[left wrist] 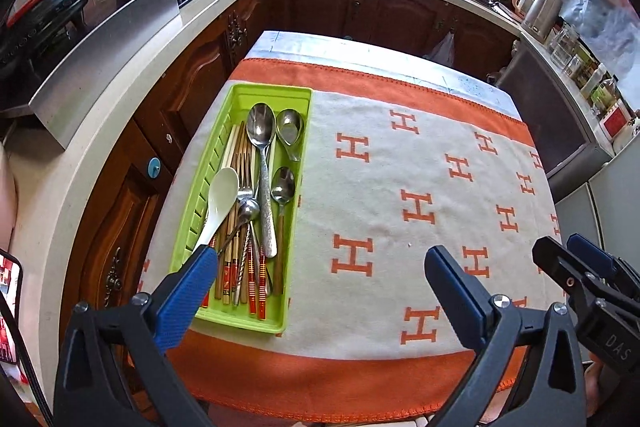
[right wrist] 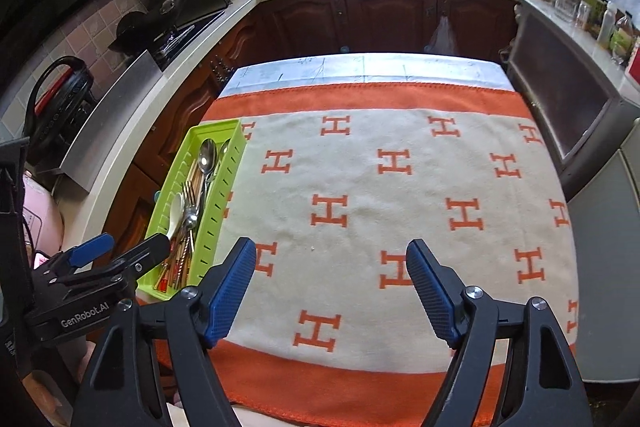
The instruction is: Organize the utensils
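Orange-bordered H-pattern cloth (right wrist: pixel 360 195) covers the table. Green tray (left wrist: pixel 298 163) at the cloth's left edge holds spoons (left wrist: pixel 262 131), forks and chopsticks. Beyond: cabinets, sink. Left gripper (left wrist: pixel 320 267) and right gripper (right wrist: pixel 332 267) hover above the cloth, jaws wide, empty.

Bench (right wrist: pixel 360 67) with pale top, covered almost wholly by cream cloth (right wrist: pixel 380 187) with orange border and orange H marks. On cloth, along left edge: green utensil tray (left wrist: pixel 298 163), lengthwise, holding spoons, forks, chopsticks.
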Available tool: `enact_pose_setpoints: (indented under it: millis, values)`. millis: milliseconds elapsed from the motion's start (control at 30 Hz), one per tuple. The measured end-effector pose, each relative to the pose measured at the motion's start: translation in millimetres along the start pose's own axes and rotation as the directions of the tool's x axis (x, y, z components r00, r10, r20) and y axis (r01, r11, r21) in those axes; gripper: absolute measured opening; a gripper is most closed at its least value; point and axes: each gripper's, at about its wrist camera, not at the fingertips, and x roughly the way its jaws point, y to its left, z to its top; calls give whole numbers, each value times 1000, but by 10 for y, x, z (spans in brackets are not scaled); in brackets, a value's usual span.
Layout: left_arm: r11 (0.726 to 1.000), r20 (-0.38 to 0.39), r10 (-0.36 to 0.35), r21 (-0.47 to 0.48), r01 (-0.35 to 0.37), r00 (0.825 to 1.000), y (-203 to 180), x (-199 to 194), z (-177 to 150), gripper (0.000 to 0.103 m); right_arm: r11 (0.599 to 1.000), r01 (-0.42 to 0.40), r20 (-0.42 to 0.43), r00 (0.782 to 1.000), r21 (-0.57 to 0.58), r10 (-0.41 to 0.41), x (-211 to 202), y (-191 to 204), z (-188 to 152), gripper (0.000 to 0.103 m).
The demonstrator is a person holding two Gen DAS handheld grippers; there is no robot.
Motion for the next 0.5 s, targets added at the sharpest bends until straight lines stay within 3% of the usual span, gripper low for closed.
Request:
enact_pose_setpoints:
  millis: [500]
  values:
    - [997,77,41,55,-45,996,-187,-178,-50,102,1000,6,17,1000,-16,-6,-54,55,-129,79]
